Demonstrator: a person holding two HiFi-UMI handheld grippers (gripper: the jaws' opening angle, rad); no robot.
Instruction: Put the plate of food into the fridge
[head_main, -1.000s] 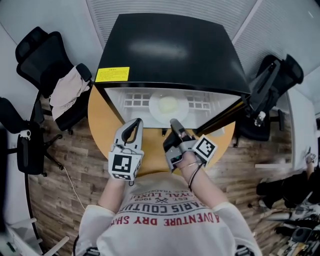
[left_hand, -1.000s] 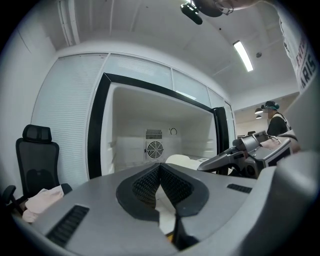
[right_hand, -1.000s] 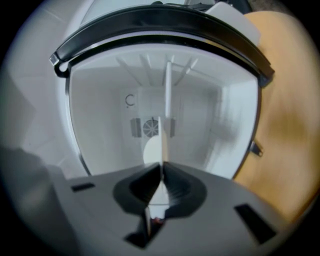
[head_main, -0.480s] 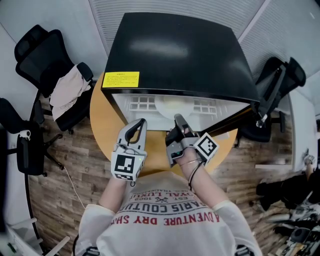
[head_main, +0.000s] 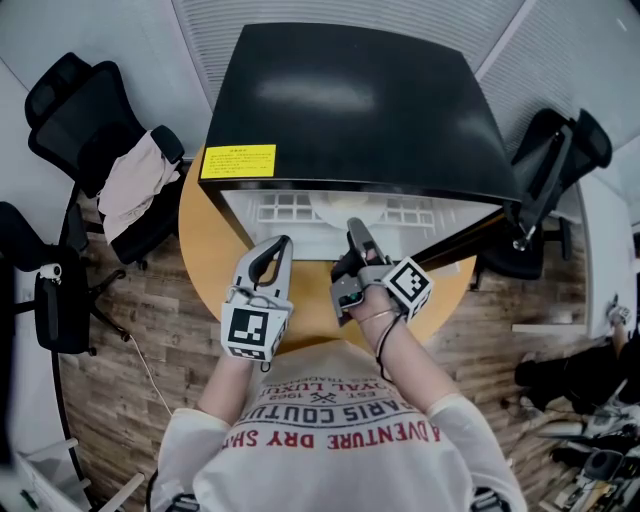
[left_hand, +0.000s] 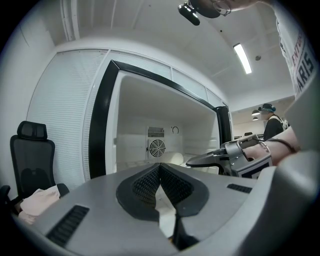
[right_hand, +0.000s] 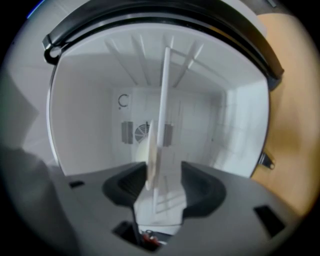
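At the lower centre of the right gripper view, the right gripper's (right_hand: 159, 180) jaws are being opened, with the rim of the plate of food (right_hand: 151, 157) between them and not pinched. The plate is seen edge-on, resting on the white shelf (right_hand: 165, 90) inside the fridge (head_main: 350, 100), at the upper centre of the head view. The left gripper (left_hand: 160, 167) is clenched on nothing and held just outside the opening. Release step is judged in hand. Next, the right gripper should be drawn straight back off the rim without dragging the plate, then the door (head_main: 460, 236) closed.
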